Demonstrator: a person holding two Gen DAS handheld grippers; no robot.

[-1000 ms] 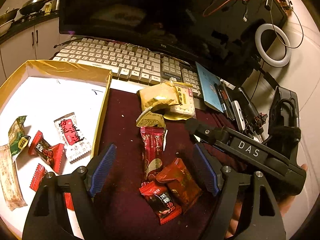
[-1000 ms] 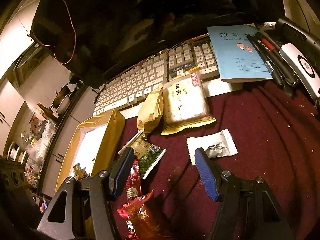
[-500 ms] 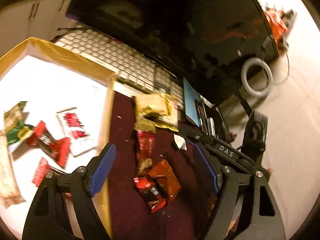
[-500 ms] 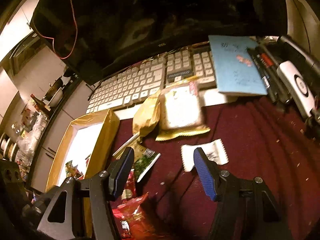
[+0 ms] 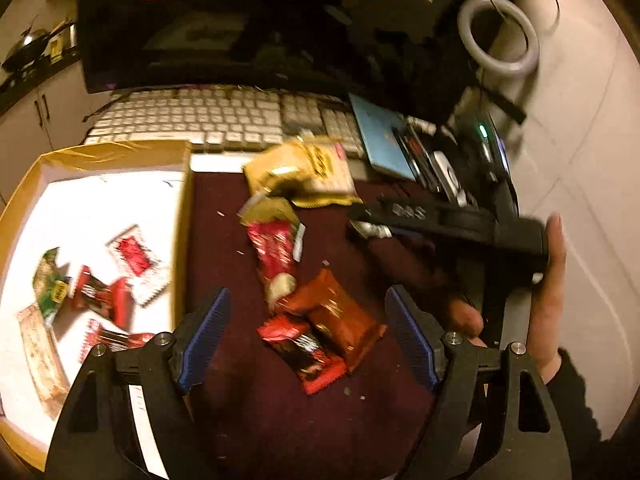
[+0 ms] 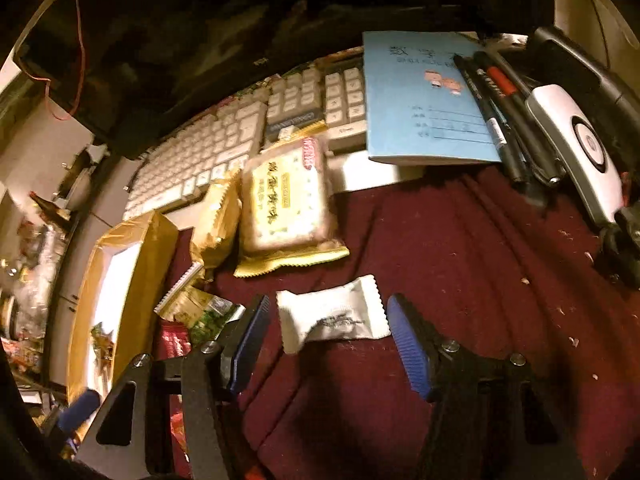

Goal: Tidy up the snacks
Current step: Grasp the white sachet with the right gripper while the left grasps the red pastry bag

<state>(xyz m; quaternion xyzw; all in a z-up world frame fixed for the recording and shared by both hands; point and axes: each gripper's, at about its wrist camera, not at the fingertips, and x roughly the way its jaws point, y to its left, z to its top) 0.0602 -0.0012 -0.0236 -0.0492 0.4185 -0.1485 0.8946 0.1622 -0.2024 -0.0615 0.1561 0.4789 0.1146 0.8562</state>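
Landmark: the gold-walled box (image 5: 182,216), white inside, on the worktop.

Left hand-held gripper (image 5: 308,332): jaws spread wide, nothing held. It hangs above the maroon cloth (image 5: 224,240) just right of the box. Between its blue pads, lower down on the cloth, lie an orange-red packet (image 5: 340,316) and a red-and-black packet (image 5: 306,350), touching each other. A long red packet (image 5: 274,252) runs away from them toward the keyboard (image 5: 208,116), parallel to the box's right wall.

Right hand-held gripper (image 6: 328,340): jaws spread wide, pads not pressing on anything. A white sachet (image 6: 334,318) lies on the cloth between the pads, well to the right of the box. Whether the pads are level with it or above it, cannot tell.

Inside the box: a white-and-red packet (image 5: 138,262), red-and-black packets (image 5: 106,294), a green packet (image 5: 50,284), a pale long wrapper (image 5: 42,354).

Beyond the box's far right corner: a gold pouch (image 6: 216,224) and a cream biscuit packet (image 6: 286,200) side by side, the biscuit packet's top edge overlapping the keyboard. A green-and-gold packet (image 6: 200,308) lies near the box's right wall.

Further right of the box: blue notebook (image 6: 424,96), black pens (image 6: 492,108) beside it. Left view is motion-blurred. A person's hand (image 5: 548,292) grips the right tool's handle.
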